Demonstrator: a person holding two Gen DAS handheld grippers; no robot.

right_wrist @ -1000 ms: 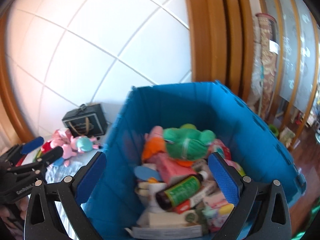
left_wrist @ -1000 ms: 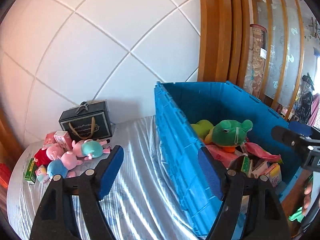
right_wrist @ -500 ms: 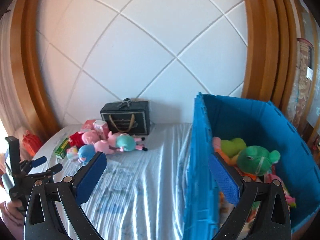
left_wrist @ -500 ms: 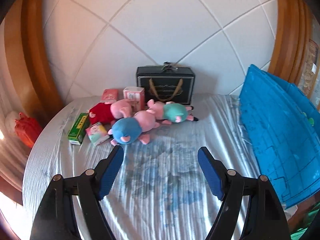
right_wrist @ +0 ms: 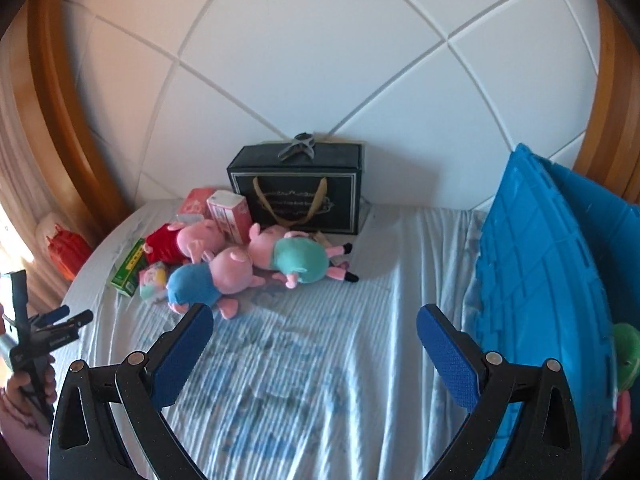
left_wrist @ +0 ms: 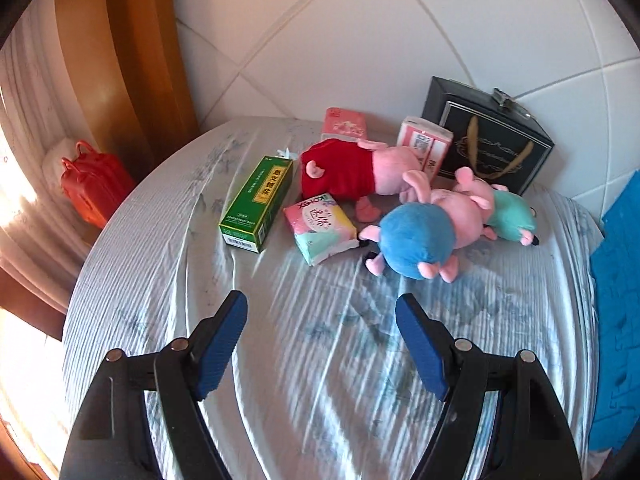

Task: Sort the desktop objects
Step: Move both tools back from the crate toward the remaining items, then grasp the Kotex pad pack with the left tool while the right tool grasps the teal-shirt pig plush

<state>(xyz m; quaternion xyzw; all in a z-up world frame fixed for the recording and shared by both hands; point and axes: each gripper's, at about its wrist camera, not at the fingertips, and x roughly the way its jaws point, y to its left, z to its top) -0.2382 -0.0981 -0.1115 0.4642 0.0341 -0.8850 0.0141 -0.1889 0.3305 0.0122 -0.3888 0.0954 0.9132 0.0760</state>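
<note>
Three plush pigs, blue [left_wrist: 416,236], red [left_wrist: 340,168], teal [left_wrist: 512,216], lie clustered with a green box [left_wrist: 258,202] and tissue pack [left_wrist: 320,228] on the striped bed [left_wrist: 320,360], maybe touching; left tool [left_wrist: 320,344] and right tool [right_wrist: 314,356] wide, empty; earlier both faced the blue crate [right_wrist: 540,300], now at the right edge

1. The left tongs [left_wrist: 321,344] have swung away from the blue crate [left_wrist: 616,280], which a second ago filled the right half of their view; now only its outer wall shows at the right edge.
2. They have dropped closer to the toys: the blue pig [left_wrist: 416,236], green box [left_wrist: 258,202] and tissue pack [left_wrist: 320,226] loom much larger.
3. The right tongs [right_wrist: 314,350] have left the crate's inside and now hang over the striped sheet [right_wrist: 320,360].
4. In their view the left tongs [right_wrist: 64,320] sit lower at the left edge, apparently nearer the sheet.
</note>
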